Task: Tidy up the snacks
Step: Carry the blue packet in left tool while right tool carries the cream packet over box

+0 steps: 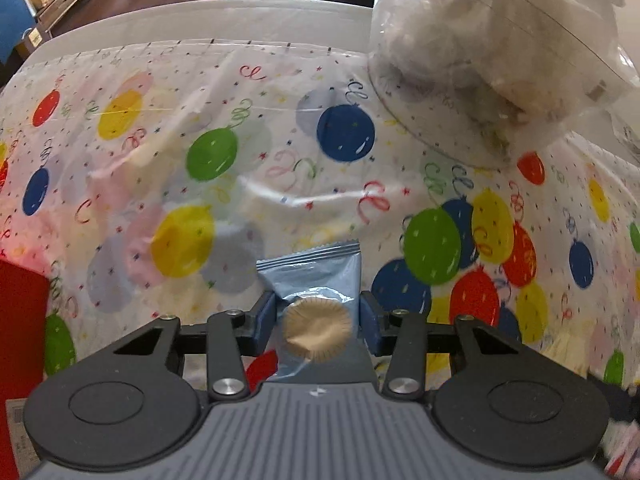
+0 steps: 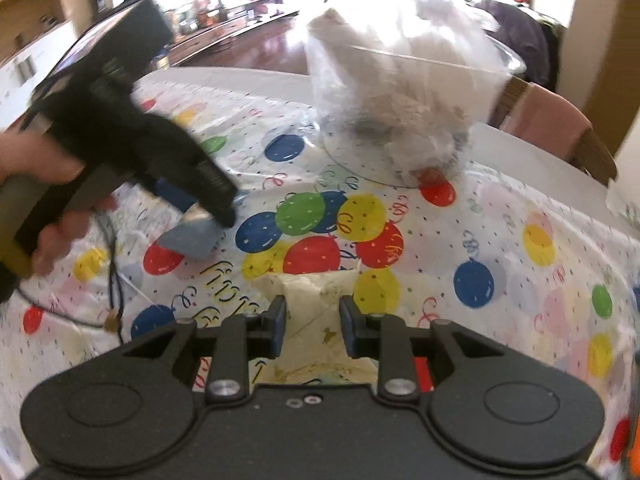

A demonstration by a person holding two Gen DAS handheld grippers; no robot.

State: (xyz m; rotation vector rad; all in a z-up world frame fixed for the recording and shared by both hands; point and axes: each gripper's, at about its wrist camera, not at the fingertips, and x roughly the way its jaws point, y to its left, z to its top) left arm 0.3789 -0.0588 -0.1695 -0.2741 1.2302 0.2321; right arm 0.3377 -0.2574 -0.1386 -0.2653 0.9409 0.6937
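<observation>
Left tool (image 1: 318, 322): blue pads closed against the sides of a blue snack packet (image 1: 316, 280), its clear window showing a round tan biscuit; the packet's crimped end points away over the tabletop. No earlier picture to show how the pads arrived.

Right tool (image 2: 312, 330): pads pressed on a cream snack packet (image 2: 316, 300) with small gold print, held above the tabletop.

Tabletop (image 1: 280, 20): white, covered by a cloth (image 1: 160, 160) printed with coloured balloons and streamers.

Clear tub (image 1: 480, 60): far right in the left wrist view, far centre in the right; pale wrapped items inside, contents blurred.

Left wrist view only: a red box (image 1: 22, 320) at the near left edge, and the biscuit window in close detail.

Right wrist view only: the left tool from outside, at left, dark and blurred, with a hand (image 2: 48, 184) round its handle and the blue packet hanging from its tip; a thin dark cable (image 2: 112, 280) on the cloth; chairs (image 2: 560, 132) beyond the far right edge.
</observation>
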